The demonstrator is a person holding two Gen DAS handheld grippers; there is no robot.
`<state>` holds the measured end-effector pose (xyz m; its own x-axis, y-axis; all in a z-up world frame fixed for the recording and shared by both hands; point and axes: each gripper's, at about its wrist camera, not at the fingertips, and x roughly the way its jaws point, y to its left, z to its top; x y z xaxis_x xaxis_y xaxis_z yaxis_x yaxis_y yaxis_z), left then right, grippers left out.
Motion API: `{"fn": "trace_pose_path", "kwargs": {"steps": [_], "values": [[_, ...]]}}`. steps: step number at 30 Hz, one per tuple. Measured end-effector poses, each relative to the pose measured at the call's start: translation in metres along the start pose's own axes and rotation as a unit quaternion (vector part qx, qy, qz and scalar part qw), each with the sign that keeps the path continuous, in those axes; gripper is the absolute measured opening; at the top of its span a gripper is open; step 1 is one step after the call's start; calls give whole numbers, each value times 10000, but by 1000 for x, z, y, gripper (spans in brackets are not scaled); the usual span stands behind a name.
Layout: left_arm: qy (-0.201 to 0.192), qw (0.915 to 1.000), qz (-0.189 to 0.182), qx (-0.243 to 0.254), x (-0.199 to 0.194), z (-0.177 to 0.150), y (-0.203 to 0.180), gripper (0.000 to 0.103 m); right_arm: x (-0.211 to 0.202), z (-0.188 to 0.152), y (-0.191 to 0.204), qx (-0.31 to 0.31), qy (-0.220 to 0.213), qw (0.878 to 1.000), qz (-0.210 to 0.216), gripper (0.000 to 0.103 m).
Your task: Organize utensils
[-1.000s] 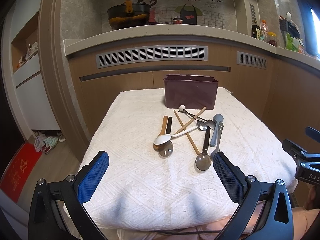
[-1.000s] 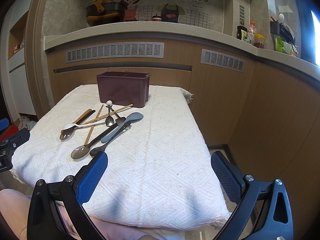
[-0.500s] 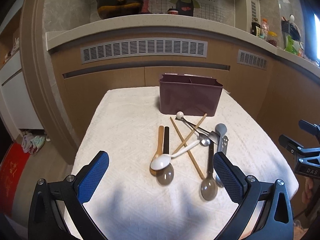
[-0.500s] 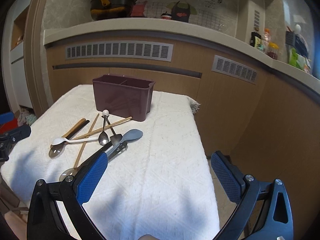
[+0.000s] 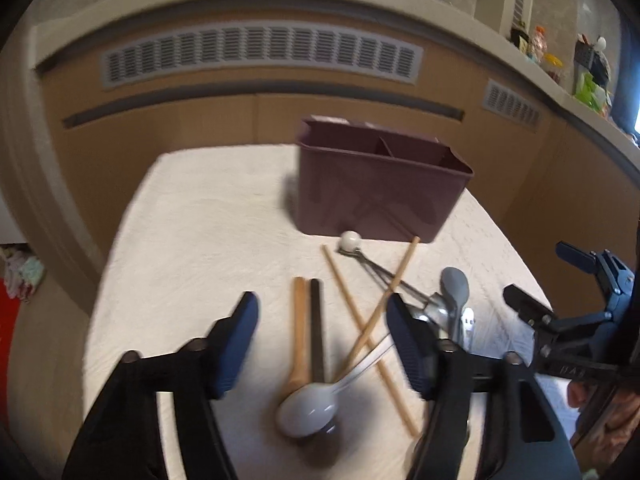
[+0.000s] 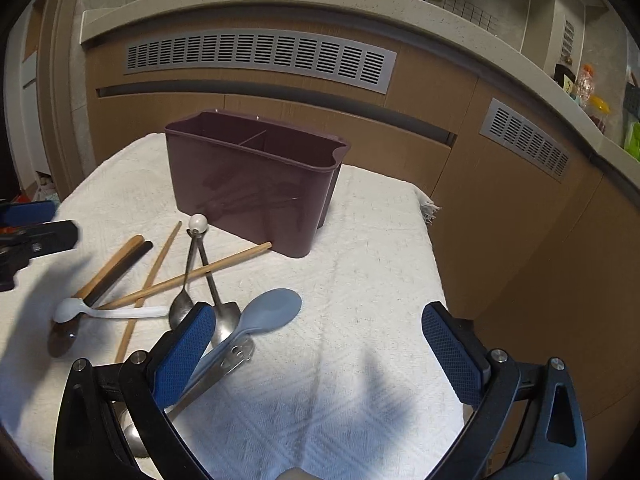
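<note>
Since the earlier frames both tongs have been carried in over the tabletop (image 6: 360,264), and the utensil pile is now seen close under them; the organiser's compartments can be looked into. The left tongs (image 5: 324,344) are closing, about half open, nothing pinched yet. Between their pads lie a wooden-handled spoon (image 5: 299,332) and a black-handled spoon (image 5: 317,332), side by side, long axes running straight away from the tongs toward the maroon organiser (image 5: 380,196). The white spoon (image 5: 308,408) lies across their bowl ends, its bowl nearest the camera. Crossed chopsticks (image 5: 360,312) are just right of the gap.

The right tongs (image 6: 316,348) are held wide open, empty. The grey-blue spoon (image 6: 272,312) lies just off the left pad, its handle running diagonally under that pad.

Judgement: the left hand is nearer the paired spoons; a grip across their handles is already lined up.

Writing: mirrored letters are seen on the right tongs in the left view, not legible; wall characters are too small to be read.
</note>
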<state>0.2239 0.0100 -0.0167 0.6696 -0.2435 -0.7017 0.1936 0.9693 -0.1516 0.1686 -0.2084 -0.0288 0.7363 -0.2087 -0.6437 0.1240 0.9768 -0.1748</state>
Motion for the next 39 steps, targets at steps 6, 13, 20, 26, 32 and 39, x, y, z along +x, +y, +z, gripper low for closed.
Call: {"fn": "trace_pose_path", "kwargs": {"steps": [6,13,20,26,32,39], "values": [[617,9972,-240,-356,70,33,-21,58,17,-21,-16,288,405,9978,444,95],[1036,9928,368,-480,131,55,-24,51,21,-40,-28,478,560,9956,588,83],[953,9950,308,-17,132,44,-22,22,31,-25,-26,340,580,9956,657,83],[975,9952,45,63,99,16,1,22,43,-11,-20,621,810,9897,1007,83],[717,9970,-260,113,50,-8,17,22,50,6,3,540,749,9909,978,76],[373,9983,-415,-147,20,-16,33,19,84,39,46,931,1094,9775,1543,68]]}}
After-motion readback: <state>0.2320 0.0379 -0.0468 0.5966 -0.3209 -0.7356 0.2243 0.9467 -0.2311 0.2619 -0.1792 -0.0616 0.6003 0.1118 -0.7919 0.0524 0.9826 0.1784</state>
